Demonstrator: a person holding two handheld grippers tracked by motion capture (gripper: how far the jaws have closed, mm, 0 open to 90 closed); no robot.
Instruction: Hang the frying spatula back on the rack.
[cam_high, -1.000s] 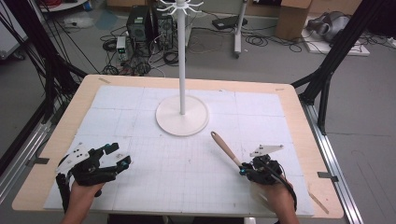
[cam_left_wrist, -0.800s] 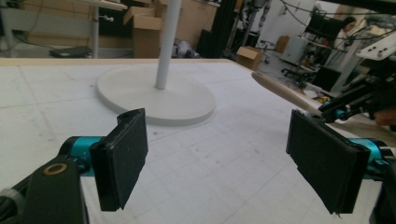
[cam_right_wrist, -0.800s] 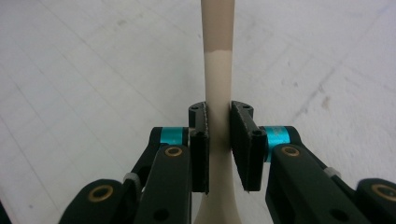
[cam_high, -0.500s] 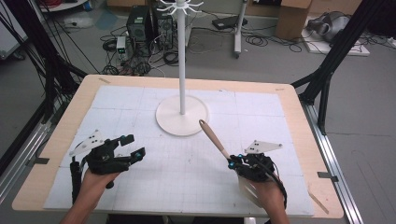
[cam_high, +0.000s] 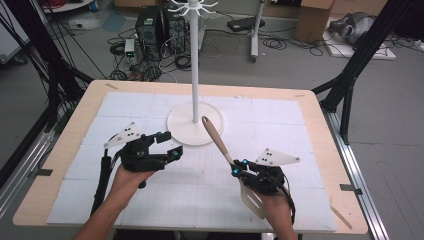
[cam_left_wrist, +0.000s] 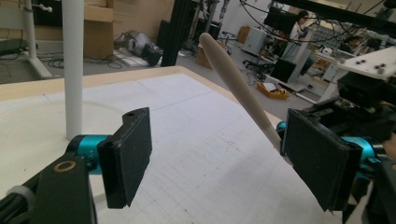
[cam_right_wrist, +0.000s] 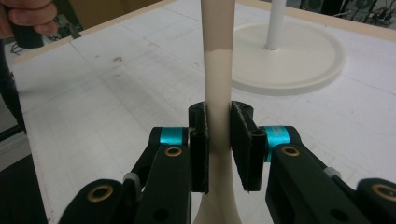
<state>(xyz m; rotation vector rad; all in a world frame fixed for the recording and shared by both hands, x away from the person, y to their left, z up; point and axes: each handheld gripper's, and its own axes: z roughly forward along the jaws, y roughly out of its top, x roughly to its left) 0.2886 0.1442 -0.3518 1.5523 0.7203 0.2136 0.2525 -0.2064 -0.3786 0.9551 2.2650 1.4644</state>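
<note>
Squarely between the right gripper (cam_right_wrist: 218, 144) jaws, the spatula (cam_right_wrist: 218, 70) handle.

A wooden table (cam_high: 320, 130) carries a white gridded mat (cam_high: 280, 125), with a white stand's round base (cam_high: 182, 130) on it.

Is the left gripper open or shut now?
Open: the left gripper has a wide gap between its jaws, with nothing held there.
</note>
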